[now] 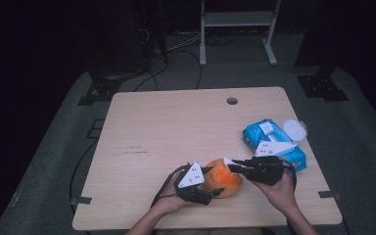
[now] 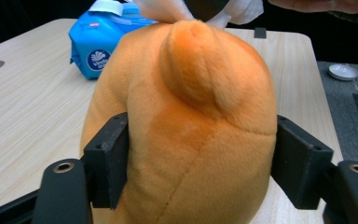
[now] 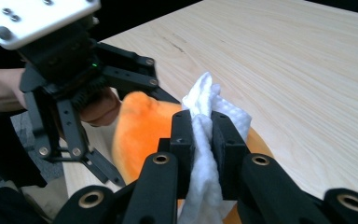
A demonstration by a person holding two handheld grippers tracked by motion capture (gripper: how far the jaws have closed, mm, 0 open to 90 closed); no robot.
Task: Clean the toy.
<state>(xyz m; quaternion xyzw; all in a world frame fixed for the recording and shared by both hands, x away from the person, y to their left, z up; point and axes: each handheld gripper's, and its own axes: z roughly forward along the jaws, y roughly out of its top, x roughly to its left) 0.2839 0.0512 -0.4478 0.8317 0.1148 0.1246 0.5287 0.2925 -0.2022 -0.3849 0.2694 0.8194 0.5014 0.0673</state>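
Table: pale wood table [image 1: 166, 127] with a round hole [image 1: 232, 101] near its far edge; dark floor and a white frame [image 1: 237, 19] lie beyond.
Pack: blue wipe pack [image 1: 269, 139] lies at the table's right side, its flap open; whether a wipe sticks out of it cannot be told. A white lid [image 1: 294, 130] lies just beside it. In the left gripper view the pack [image 2: 100, 44] sits behind the toy.
Toy: orange plush toy [image 1: 222, 177] rests near the table's front edge, between the two grippers. It is rounded and fuzzy, with a seam down its body.
Left gripper: left gripper [image 1: 214, 182] is clamped on the toy from the left, jaws at a middling width, their pads pressing into the plush on both sides.
Right gripper: right gripper [image 1: 231, 165] has its jaws narrow, pinching a folded white wipe [image 3: 205, 140] against the toy's top.
Left gripper view: shows a raised rounded bump [image 2: 196, 60] on the toy [image 2: 186, 140], a darker patch below it, and a small white dish [image 2: 343, 71] on the floor.
Right gripper view: shows the wipe's quilted texture, the toy [image 3: 144, 126] beneath it, and the left gripper [image 3: 121, 135] with its grey plate.
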